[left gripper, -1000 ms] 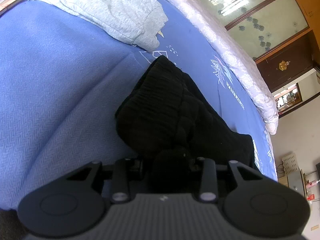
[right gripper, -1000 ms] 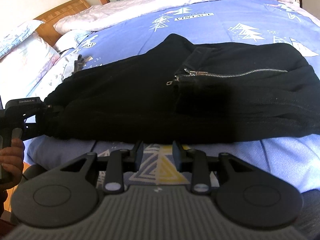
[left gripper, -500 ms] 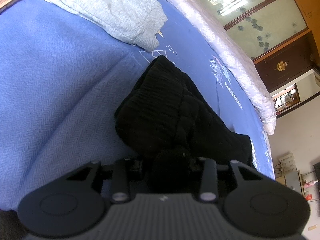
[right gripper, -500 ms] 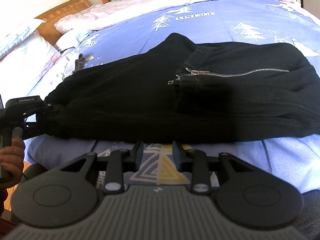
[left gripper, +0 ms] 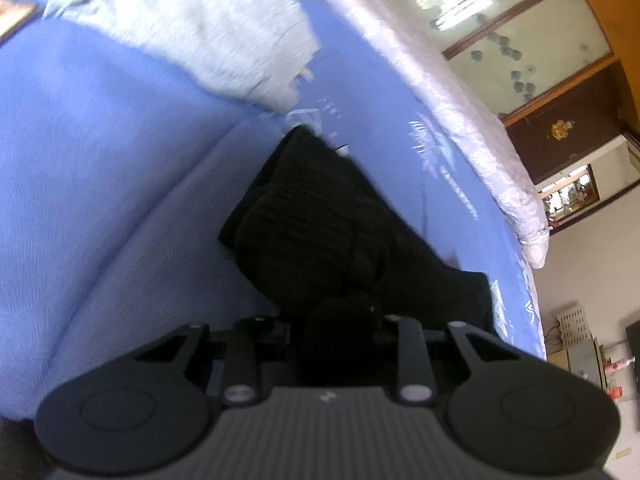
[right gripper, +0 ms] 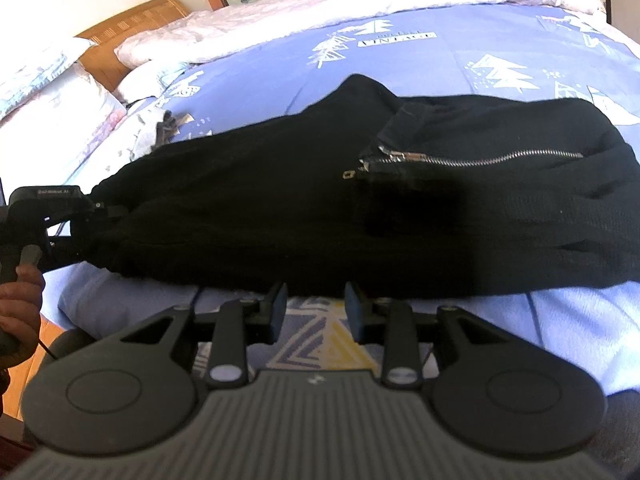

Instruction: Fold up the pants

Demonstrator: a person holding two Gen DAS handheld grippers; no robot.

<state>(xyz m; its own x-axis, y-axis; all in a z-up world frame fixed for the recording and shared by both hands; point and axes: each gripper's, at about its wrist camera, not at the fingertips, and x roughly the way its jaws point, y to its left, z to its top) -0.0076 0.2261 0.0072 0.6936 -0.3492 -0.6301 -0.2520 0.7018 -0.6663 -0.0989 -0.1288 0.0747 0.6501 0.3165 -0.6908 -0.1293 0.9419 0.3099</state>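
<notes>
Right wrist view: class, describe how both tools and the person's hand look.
The right tool is matte black, with two round discs, silver pivot pins and a ribbed grey body. The left tool is a black box with small lettering and a thin cable; the hand is bare.

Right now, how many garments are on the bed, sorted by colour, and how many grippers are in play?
Black pants: 1, left gripper clamped on one end
Light grey garment: 1, lying beyond the pants on the blue bedsheet
Grippers: 2, right gripper open, short of the pants
Total: 2 garments, 2 grippers
</notes>
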